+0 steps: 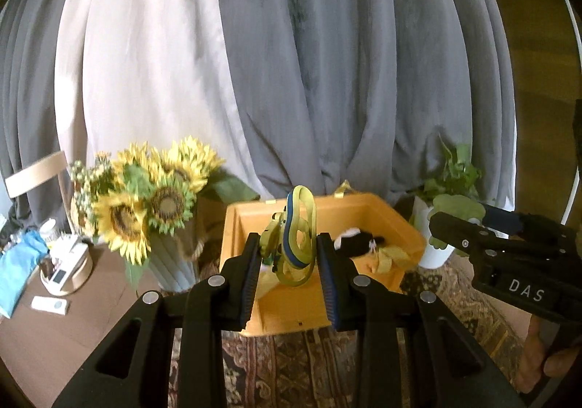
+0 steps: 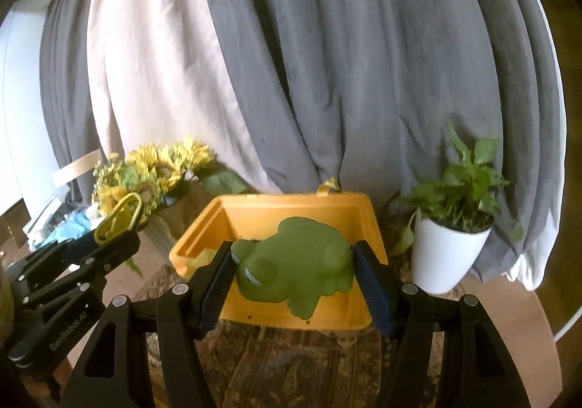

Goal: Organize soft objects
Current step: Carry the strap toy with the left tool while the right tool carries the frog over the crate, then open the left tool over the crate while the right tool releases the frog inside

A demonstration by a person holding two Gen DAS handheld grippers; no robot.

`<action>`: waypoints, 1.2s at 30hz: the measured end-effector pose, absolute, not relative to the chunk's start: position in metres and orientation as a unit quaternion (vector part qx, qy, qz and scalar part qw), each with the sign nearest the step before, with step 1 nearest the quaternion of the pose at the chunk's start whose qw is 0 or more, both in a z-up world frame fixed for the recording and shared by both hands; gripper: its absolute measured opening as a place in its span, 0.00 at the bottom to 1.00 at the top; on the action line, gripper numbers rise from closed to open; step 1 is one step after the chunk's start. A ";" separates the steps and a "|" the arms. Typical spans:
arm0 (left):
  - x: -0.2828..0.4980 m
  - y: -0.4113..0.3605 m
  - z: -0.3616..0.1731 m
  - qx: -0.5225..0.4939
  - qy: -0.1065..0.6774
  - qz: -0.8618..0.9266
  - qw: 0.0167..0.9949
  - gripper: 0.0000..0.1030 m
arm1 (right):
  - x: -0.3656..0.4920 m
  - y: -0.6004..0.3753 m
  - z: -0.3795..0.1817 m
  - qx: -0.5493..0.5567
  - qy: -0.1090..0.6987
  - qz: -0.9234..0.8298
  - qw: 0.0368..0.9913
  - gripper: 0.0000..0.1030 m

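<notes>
Nearest the left wrist camera, the left gripper (image 1: 289, 255) pinches a yellow-green strap toy with a blue stripe (image 1: 296, 237); both pads press on it and it stands clear of any surface. In the right wrist view, the right gripper (image 2: 294, 275) is clamped on a green frog toy (image 2: 298, 257), one pad at the head and one at the rear, the frog lying sideways between the jaws and unsupported from below.

Beyond both grippers stands an open yellow bin (image 1: 363, 206) on a patterned rug (image 1: 291, 364). Inside it lie a black-and-white plush (image 1: 354, 238) and a yellow cloth piece (image 1: 385, 258), so part of the sorting appears done. Both held toys are in front of and above the bin, not inside it.

Remaining, as judged: carry each toy over the bin opening and release it. Whether further soft objects wait elsewhere cannot be determined.

Further back, a sunflower bouquet in a ribbed vase (image 1: 145, 204) stands left of the bin and a potted plant in a white pot (image 2: 449, 248) right of it. Grey and white curtains (image 2: 327, 62) close the background.
</notes>
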State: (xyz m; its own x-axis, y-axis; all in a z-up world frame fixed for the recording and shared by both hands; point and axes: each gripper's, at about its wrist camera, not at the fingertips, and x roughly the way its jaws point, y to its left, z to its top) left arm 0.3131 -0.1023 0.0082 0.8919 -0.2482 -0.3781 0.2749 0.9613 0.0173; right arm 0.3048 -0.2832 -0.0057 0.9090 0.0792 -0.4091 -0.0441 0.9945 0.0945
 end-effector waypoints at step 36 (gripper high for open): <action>0.474 -0.139 -0.029 0.062 0.252 -0.133 0.956 0.30 | 0.481 -0.310 -0.038 0.020 0.282 0.032 0.959 0.64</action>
State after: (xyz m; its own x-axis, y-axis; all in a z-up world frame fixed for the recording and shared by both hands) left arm 0.4738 -0.1388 -0.0288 0.8373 -0.2236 -0.4990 0.2860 0.9569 0.0511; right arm 0.4810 -0.3104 -0.0377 0.8390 0.0734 -0.5392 -0.0508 0.9971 0.0566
